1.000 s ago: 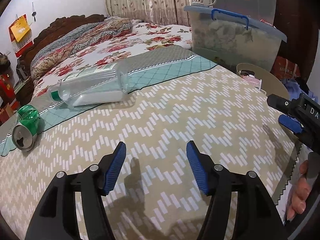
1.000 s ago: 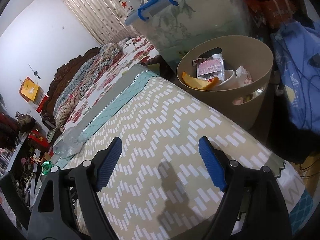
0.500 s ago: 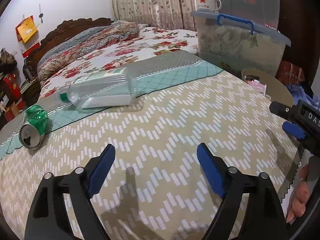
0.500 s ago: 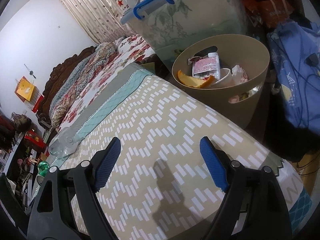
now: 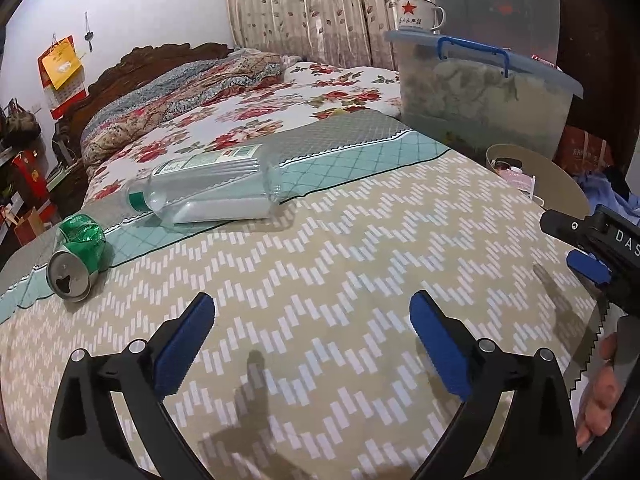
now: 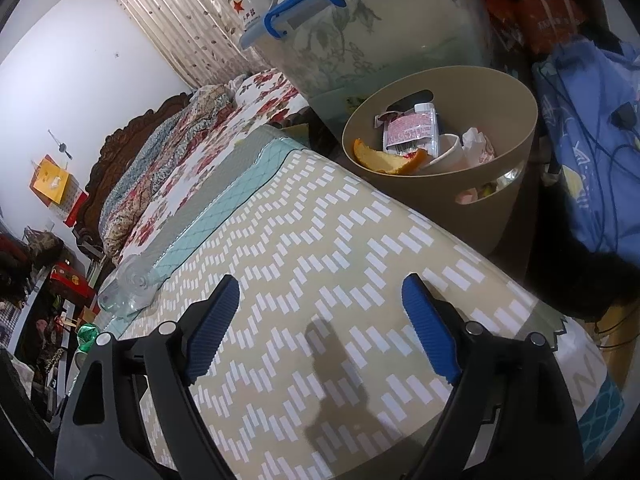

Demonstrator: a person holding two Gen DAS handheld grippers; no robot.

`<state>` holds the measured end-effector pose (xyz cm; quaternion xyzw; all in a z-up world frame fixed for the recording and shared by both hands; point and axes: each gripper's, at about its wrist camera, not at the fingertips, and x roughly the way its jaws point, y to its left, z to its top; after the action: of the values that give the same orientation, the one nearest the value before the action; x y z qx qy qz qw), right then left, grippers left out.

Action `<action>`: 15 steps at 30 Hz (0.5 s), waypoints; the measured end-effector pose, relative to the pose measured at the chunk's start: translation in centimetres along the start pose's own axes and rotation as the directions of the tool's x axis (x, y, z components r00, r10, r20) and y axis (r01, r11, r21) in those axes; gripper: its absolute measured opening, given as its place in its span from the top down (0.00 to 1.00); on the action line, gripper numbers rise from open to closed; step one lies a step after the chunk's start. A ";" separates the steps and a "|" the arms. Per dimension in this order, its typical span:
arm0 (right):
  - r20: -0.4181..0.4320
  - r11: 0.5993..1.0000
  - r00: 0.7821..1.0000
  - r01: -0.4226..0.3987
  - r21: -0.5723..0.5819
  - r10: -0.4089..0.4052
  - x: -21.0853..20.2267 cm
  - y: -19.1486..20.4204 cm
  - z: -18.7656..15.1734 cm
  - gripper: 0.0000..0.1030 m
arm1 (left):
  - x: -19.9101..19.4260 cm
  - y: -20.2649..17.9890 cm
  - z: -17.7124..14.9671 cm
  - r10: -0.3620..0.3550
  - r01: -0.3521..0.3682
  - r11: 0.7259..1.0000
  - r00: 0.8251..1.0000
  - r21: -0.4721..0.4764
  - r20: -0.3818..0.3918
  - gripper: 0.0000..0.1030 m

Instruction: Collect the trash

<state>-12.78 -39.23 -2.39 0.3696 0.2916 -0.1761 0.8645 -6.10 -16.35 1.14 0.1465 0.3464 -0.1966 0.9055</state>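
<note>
clear plastic bottle (image 5: 212,192) lying on its side well ahead of the left gripper (image 5: 312,336), a little left of its line; crushed green can (image 5: 78,258) lying farther left, ahead of the left finger. both still on the quilt (image 5: 340,264), so likely none of this pair collected yet.

risks, judged from here: smooth round bottle, apt to roll or squirt out if pinched off-centre or near the tapered neck; thin wall, apt to buckle and slip under a hard squeeze. soft quilt, apt to snag a fingertip or get pinched along with the bottle if approached too low. dented can, apt to pivot if caught on its rim. bin (image 6: 440,152) already fairly full with peel and wrappers, sitting beyond the right gripper (image 6: 320,328) off the bed edge, so a long bottle dropped carelessly could bounce out or tip over the rim.

left gripper: spread wide, just been opening, nothing between the fingers, touching nothing, hovering above the quilt. right gripper: also spread wide, opened slightly further just now, empty, clear of the quilt, bin ahead and to its right.
</note>
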 end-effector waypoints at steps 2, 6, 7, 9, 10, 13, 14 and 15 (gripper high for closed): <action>0.001 1.000 1.000 -0.001 0.003 0.001 0.0 -0.1 0.0 0.19 | 0.0 0.0 0.0 -0.005 0.005 1.000 1.000 -0.003 0.000 0.09; 0.003 1.000 1.000 0.001 0.001 -0.001 0.1 -0.1 0.0 0.19 | 0.1 0.1 0.0 -0.013 0.013 1.000 1.000 -0.004 0.000 0.09; 0.005 1.000 1.000 0.003 0.000 -0.003 0.1 -0.1 0.0 0.19 | 0.1 0.1 0.0 -0.016 0.016 1.000 1.000 -0.006 0.001 0.09; 0.007 1.000 1.000 0.002 -0.001 -0.002 0.1 -0.2 0.0 0.19 | 0.0 0.2 0.0 -0.020 0.020 1.000 1.000 -0.008 0.005 0.09; 0.009 1.000 1.000 0.002 0.000 -0.002 0.1 -0.2 0.0 0.19 | -0.1 0.2 -0.1 -0.020 0.020 1.000 1.000 -0.010 0.006 0.09; 0.019 1.000 1.000 0.001 0.004 -0.001 -0.2 -0.3 0.0 0.19 | -0.2 0.2 -0.1 -0.024 0.024 1.000 1.000 -0.017 0.011 0.09; 0.022 1.000 1.000 0.001 0.007 -0.002 -0.4 -0.2 0.0 0.19 | -0.2 0.3 -0.1 -0.024 0.025 1.000 1.000 -0.018 0.013 0.09; 0.026 1.000 1.000 0.001 0.009 -0.001 -0.4 -0.3 0.0 0.19 | -0.3 0.3 -0.1 -0.024 0.025 1.000 1.000 -0.019 0.016 0.09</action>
<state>-13.26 -39.34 -2.29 0.3712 0.2798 -0.1827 0.8664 -6.20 -15.94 1.34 0.1319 0.3427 -0.2054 0.9072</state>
